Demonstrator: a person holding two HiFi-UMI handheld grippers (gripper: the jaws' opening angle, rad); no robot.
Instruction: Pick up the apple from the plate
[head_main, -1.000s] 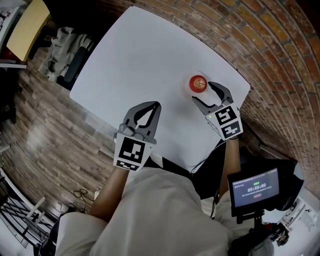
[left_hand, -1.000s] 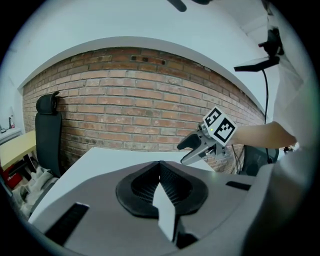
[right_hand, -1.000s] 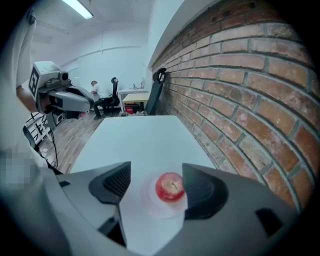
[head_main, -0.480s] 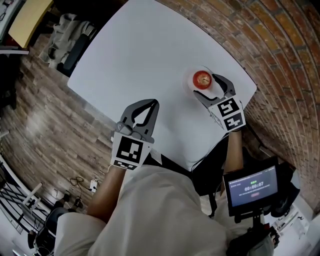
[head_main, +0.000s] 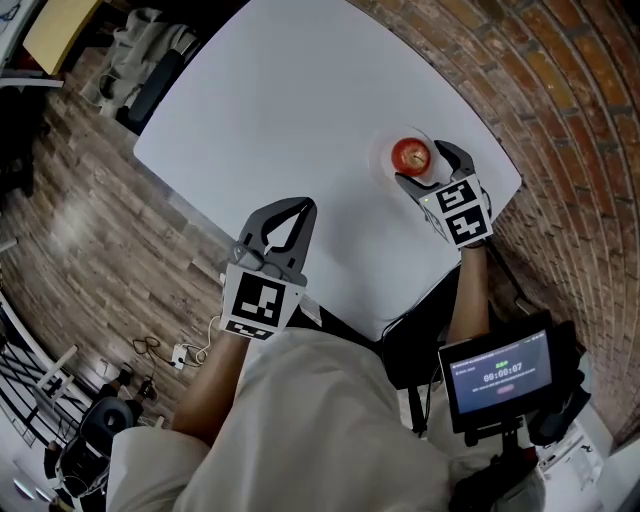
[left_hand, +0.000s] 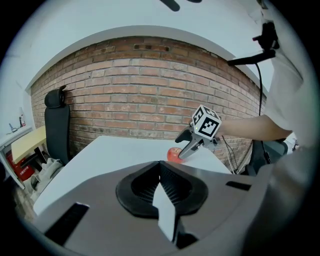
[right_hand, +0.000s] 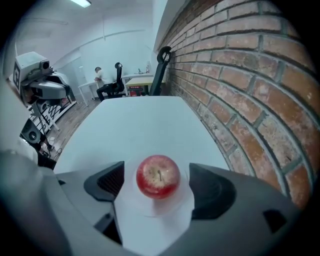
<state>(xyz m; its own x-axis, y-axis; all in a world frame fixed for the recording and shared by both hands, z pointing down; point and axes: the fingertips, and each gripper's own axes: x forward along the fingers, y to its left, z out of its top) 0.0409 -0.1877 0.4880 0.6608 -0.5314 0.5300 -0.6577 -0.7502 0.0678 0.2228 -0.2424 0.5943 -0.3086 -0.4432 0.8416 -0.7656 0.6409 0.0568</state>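
Observation:
A red apple (head_main: 410, 155) (right_hand: 158, 176) sits on a small white plate (right_hand: 150, 211) near the right corner of the white table (head_main: 290, 110). My right gripper (head_main: 420, 164) (right_hand: 159, 185) points down at it. Its jaws are opening, one on each side of the apple, and the pads (right_hand: 107, 182) stand clear of the skin. My left gripper (head_main: 303, 206) (left_hand: 161, 172) hovers shut over the table's near edge with nothing in it. The left gripper view shows the apple (left_hand: 173, 154) with the right gripper (left_hand: 192, 145) over it.
A brick wall (right_hand: 250, 90) runs close along the table's right side. The table's near edge (head_main: 340, 315) lies just below both grippers. A small screen (head_main: 497, 372) stands at the lower right. A black chair (left_hand: 56, 125) is beyond the table's far end.
My right gripper has moved forward and down until its jaws flank the apple, and they stand wider than before. The left gripper has barely shifted.

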